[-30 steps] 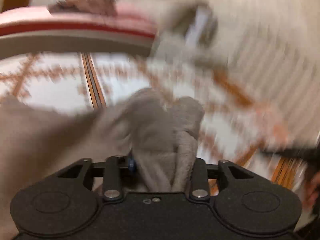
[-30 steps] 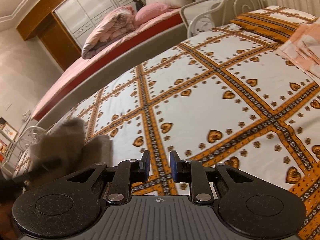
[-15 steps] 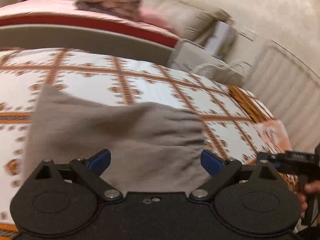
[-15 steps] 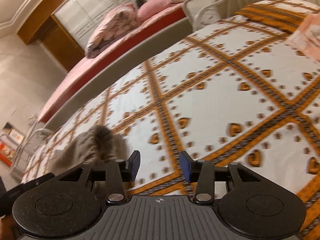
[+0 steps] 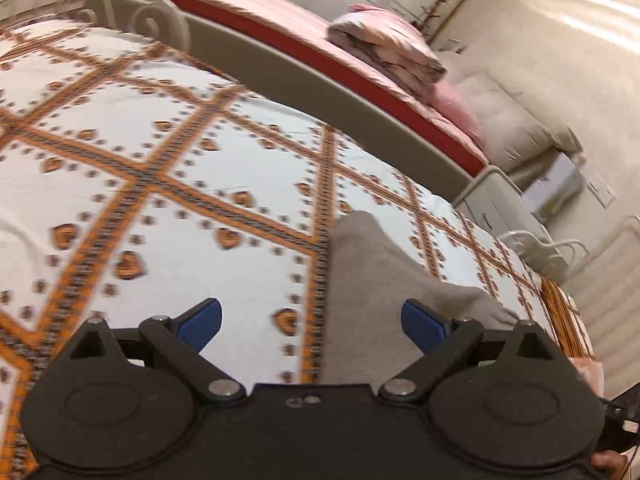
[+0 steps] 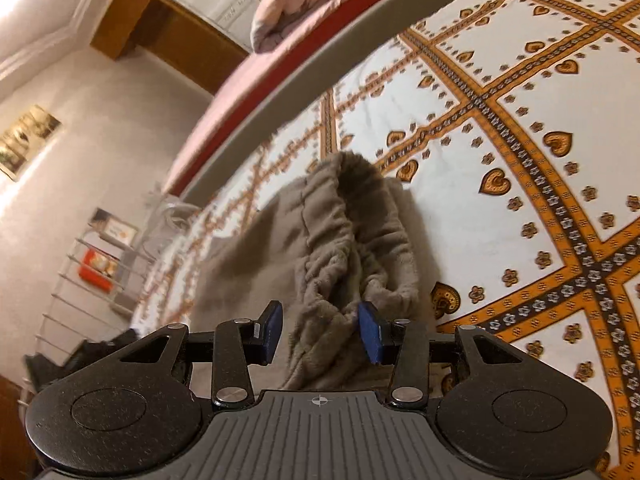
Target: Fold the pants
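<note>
In the left wrist view the pants (image 5: 372,280) lay on the bedspread (image 5: 160,184) at lower centre-right of the frame, reaching under the left gripper (image 5: 312,322). A second bed (image 5: 304,52) ran behind, across the top, with a folded quilt (image 5: 388,48) on it at upper right. In the right wrist view the pants (image 6: 320,240) lay at centre, their bunched waistband just ahead of the right gripper (image 6: 318,332), bedspread (image 6: 540,160) to the right.
</note>
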The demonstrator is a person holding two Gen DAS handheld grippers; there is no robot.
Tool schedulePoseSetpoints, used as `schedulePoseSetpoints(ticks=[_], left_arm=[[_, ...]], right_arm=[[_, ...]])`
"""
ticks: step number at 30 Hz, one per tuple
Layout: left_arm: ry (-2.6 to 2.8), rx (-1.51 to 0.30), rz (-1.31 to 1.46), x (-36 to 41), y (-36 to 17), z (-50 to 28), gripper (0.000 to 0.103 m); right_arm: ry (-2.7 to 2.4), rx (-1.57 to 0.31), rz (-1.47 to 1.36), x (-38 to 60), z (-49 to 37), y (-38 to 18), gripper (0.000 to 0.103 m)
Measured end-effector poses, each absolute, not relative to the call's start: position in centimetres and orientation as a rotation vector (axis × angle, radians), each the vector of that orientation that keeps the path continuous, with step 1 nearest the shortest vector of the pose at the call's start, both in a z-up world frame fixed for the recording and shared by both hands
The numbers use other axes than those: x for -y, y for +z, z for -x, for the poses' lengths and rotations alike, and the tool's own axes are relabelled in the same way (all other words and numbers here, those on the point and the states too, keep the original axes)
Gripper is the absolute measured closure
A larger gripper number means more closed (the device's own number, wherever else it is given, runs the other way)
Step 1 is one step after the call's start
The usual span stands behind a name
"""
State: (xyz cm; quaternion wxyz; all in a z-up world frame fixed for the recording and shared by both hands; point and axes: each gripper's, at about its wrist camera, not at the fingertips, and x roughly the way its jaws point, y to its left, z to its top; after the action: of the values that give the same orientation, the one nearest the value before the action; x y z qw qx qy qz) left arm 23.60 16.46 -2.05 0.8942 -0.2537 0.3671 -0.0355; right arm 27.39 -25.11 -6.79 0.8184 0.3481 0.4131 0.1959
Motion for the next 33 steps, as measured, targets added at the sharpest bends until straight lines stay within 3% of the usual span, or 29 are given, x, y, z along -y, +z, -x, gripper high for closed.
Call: schedulePoseSetpoints(ticks=[3,4,5,9,11,13,15,16,17,18,33], left_arm=[[-0.061,-0.763,0.523,-17.8,-2.0,-23.1,0.013],[-0.058,-0.765,0.522,-18.1,-2.0,-23.0,0.013],[-0.056,-0.766,0.521,-18.4,-2.0,-22.9,0.013],[-0.07,-0.774,0.517,-19.0,-2.1,-22.7,0.013],[-0.085,-0.787,0.487,-18.7,-2.2,-22.7,0.013],[-0.089,-0.789,0.464,-18.6,-2.2,-22.7,0.013],[-0.092,-0.783,0.475,-18.8,-2.1,-22.5,0.013],[-0.093,-0.779,0.482,-18.9,-2.1,-22.4,0.013],[-0.092,-0.777,0.484,-19.0,-2.1,-22.4,0.013],[-0.092,-0.778,0.48,-19.0,-2.1,-22.4,0.013],[-0.106,-0.818,0.433,-18.0,-2.8,-22.9,0.013]], right_arm=[[0.376,-0.914,-0.691,23.7,-28.4,-7.4,0.06],[0.37,-0.905,-0.676,23.3,-28.5,-7.3,0.065],[0.376,-0.882,-0.685,23.4,-28.2,-7.1,0.084],[0.474,-0.64,-0.813,25.2,-26.5,-4.5,0.085],[0.356,-0.706,-0.77,25.9,-26.9,-5.6,0.085],[0.284,-0.916,-0.788,26.5,-28.5,-9.1,0.084],[0.314,-0.855,-0.834,27.3,-28.0,-8.5,0.077],[0.308,-0.798,-0.811,27.6,-27.3,-7.4,0.07],[0.288,-0.766,-0.789,27.8,-26.6,-6.7,0.053],[0.292,-0.757,-0.793,28.2,-26.1,-6.4,0.046],[0.337,-0.965,-0.904,26.3,-28.3,-10.1,0.046]])
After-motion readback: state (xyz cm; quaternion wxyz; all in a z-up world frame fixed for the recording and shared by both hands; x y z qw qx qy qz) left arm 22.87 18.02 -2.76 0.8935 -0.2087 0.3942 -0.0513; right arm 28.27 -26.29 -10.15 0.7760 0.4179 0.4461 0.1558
